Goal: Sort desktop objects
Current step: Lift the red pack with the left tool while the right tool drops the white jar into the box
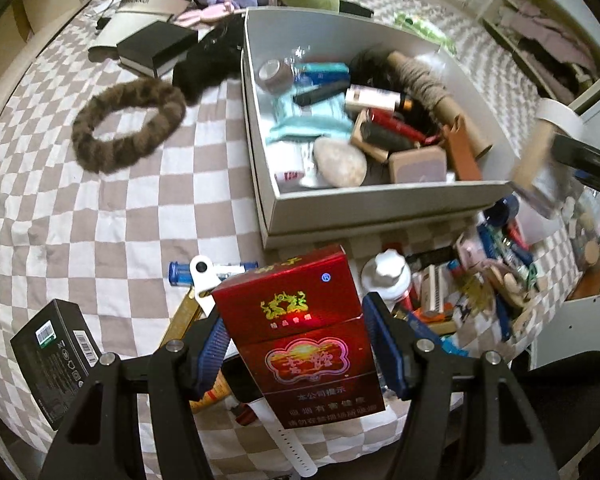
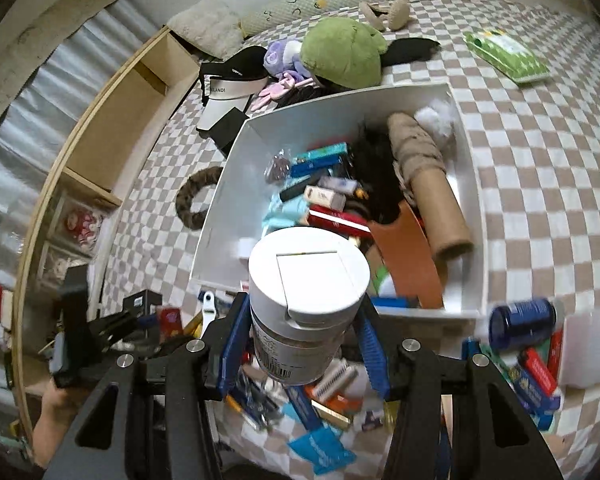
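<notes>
Both my grippers are loaded beside the white box.

My left gripper (image 1: 296, 344) clamps a red cigarette pack (image 1: 300, 340) upright between its blue pads, just short of the white box (image 1: 380, 200). My right gripper (image 2: 300, 344) squeezes a white-capped jar (image 2: 306, 300) above the box's near wall. The box (image 2: 228, 184) already holds a cardboard tube (image 2: 432, 188), an orange card (image 2: 408, 256), teal cloth (image 1: 312, 116), a pale stone (image 1: 340, 162) and small packs. More loose clutter (image 2: 324, 412) lies on the checkered cloth (image 1: 100, 220) below me.

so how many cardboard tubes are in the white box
1. The cardboard tube lies along the far right side of the white box; clutter could hide others.
</notes>
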Motion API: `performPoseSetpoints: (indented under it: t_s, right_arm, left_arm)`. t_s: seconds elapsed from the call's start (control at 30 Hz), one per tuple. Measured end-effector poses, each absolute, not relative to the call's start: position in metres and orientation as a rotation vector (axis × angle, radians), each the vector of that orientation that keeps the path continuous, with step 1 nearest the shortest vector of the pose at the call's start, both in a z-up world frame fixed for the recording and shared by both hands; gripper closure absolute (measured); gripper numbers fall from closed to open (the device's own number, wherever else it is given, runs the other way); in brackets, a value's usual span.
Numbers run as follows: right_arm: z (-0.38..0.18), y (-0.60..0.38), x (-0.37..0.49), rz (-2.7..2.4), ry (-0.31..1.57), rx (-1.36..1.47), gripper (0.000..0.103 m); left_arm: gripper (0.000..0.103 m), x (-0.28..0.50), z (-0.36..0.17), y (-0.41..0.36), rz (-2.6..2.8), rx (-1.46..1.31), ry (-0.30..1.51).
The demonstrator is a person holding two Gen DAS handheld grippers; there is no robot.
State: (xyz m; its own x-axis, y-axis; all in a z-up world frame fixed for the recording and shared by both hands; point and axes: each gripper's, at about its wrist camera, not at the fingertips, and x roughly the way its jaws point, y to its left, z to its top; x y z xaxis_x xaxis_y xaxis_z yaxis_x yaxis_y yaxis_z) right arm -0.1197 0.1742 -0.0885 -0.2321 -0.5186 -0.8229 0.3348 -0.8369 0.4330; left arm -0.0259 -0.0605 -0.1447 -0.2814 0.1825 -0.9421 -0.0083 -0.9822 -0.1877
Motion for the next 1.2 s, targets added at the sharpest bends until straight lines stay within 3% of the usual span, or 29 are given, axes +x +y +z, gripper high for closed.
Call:
performPoseSetpoints:
  t_s: [0.47, 0.9, 1.2]
  right_arm:
    - [-0.131, 0.041, -0.187, -2.073, -0.039, 1.548, 0.051]
    - [-0.191, -0.001, -0.222, -2.03, 0.037, 1.724, 0.051]
    - [-0.198, -0.014, -0.225, -2.022, 0.072, 1.727, 0.051]
  left_arm:
    - [0.038, -0.033, -0.121, -0.073, 2.452, -1.709, -0.287]
    - [0.038, -0.042, -0.126, -0.081, 2.435, -1.71, -0.284]
    - [0.038, -0.043, -0.128, -0.079, 2.431, -1.713, -0.265]
